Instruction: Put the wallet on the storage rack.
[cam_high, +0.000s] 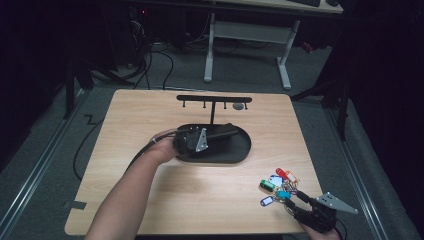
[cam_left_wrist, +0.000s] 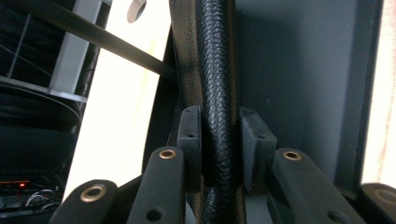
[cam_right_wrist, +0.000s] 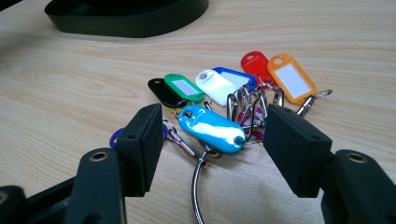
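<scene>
Right gripper (cam_right_wrist: 212, 140) is open over light, jingly key tags (cam_right_wrist: 212, 128); grab a ring. Left gripper (cam_left_wrist: 219, 140) squeezes the stiff tray rim (cam_left_wrist: 215, 70).

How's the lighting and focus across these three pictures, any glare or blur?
High view: table lit, surroundings nearly black. Left gripper view: tabletop blown out white, the black textured rim between the jaws dark but sharp. Right gripper view: evenly lit, key tags sharp with slight glare, jaws near the lens soft.

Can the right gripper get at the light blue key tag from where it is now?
Probably yes: the right gripper has its jaws open on either side of the light blue key tag, nothing covering it, though rings crowd it.
</scene>
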